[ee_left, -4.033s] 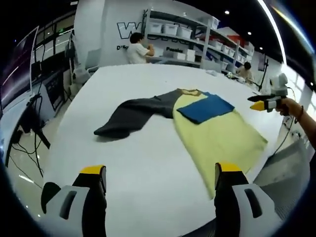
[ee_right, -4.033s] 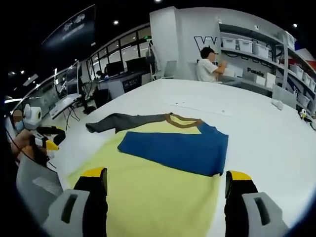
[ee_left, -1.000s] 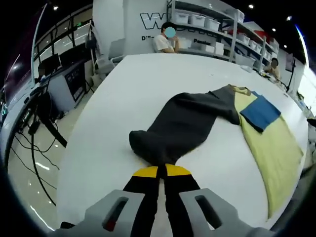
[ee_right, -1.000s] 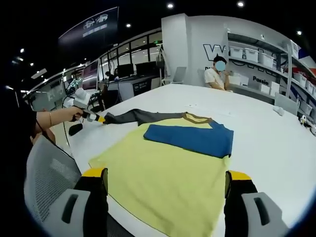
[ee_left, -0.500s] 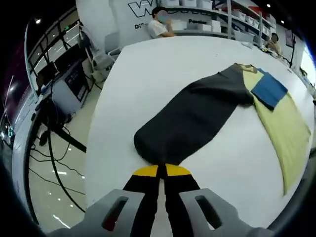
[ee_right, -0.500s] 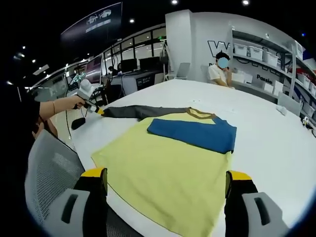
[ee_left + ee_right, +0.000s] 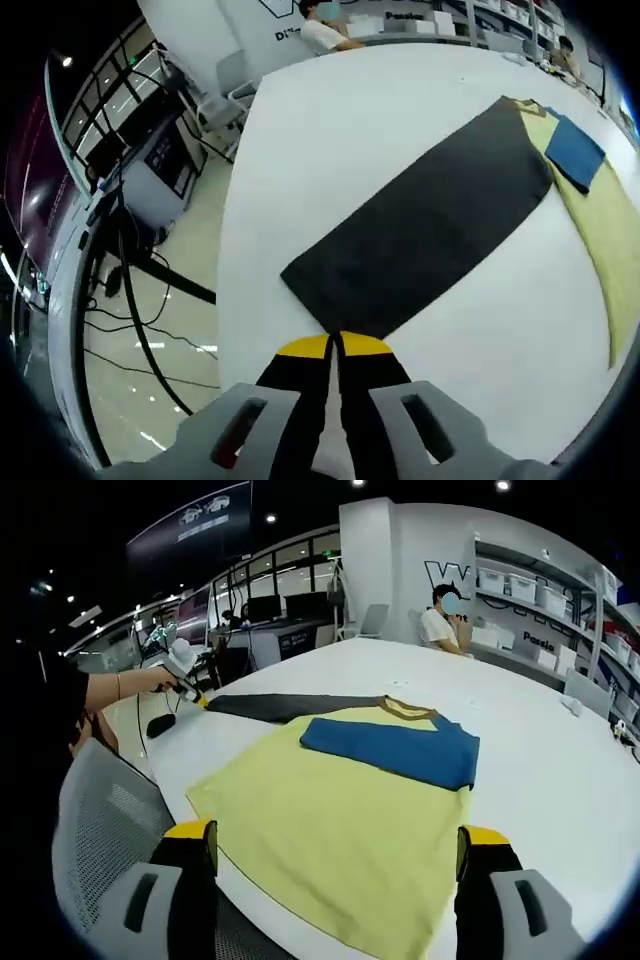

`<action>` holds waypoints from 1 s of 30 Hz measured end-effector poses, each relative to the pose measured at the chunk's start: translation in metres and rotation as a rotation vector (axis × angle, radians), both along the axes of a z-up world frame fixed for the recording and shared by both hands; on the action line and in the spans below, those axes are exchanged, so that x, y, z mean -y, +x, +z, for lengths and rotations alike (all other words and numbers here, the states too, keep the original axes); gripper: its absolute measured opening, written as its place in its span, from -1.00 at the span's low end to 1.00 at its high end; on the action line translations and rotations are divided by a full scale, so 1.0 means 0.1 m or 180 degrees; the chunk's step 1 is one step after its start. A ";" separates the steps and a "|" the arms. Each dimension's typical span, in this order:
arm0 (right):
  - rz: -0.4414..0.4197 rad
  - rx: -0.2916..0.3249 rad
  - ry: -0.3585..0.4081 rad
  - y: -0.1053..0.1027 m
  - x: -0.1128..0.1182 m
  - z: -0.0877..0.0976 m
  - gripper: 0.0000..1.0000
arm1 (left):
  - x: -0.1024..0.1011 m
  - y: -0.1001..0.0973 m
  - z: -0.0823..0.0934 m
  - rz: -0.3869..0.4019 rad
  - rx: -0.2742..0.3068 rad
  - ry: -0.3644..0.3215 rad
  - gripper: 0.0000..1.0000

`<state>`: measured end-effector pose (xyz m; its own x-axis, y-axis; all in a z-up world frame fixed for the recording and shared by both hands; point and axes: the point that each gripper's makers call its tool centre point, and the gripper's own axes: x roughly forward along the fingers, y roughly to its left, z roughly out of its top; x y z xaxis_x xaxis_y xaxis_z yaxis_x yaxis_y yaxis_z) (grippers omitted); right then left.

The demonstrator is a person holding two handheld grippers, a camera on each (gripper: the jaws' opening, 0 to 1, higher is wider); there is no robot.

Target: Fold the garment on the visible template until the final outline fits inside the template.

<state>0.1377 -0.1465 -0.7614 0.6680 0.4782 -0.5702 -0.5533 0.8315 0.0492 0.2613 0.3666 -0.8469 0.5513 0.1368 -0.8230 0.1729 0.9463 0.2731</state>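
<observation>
A yellow garment [image 7: 330,825] with a brown collar lies flat on the white table [image 7: 540,780]. Its blue sleeve [image 7: 395,748] is folded across the chest. Its dark grey sleeve [image 7: 430,225] stretches out straight and flat toward the table edge. My left gripper [image 7: 333,347] is shut on the cuff end of the grey sleeve; in the right gripper view the left gripper [image 7: 190,692] shows at the far left, held by a hand. My right gripper [image 7: 335,855] is open above the garment's hem, holding nothing.
A grey mesh chair back [image 7: 110,830] stands at the table's near edge. Floor with cables and a monitor stand [image 7: 130,250] lies beyond the table's left edge. A person [image 7: 440,620] sits by shelves with bins at the far end.
My left gripper has pulled the grey sleeve outward, so it now lies straight and flat instead of bunched. The right gripper has stayed open over the hem.
</observation>
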 end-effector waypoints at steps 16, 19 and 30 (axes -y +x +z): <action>-0.0022 0.0004 -0.0003 0.01 -0.01 0.00 0.98 | 0.02 -0.02 0.14 0.0426 0.0373 -0.0563 -0.50; -0.0020 0.0002 -0.0005 0.00 -0.01 0.00 0.98 | 0.05 -0.02 0.05 0.0471 0.0292 -0.0590 -0.45; -0.0040 -0.0042 0.0025 -0.02 0.01 -0.02 0.98 | 0.08 -0.01 -0.06 0.0723 0.0271 -0.0694 -0.54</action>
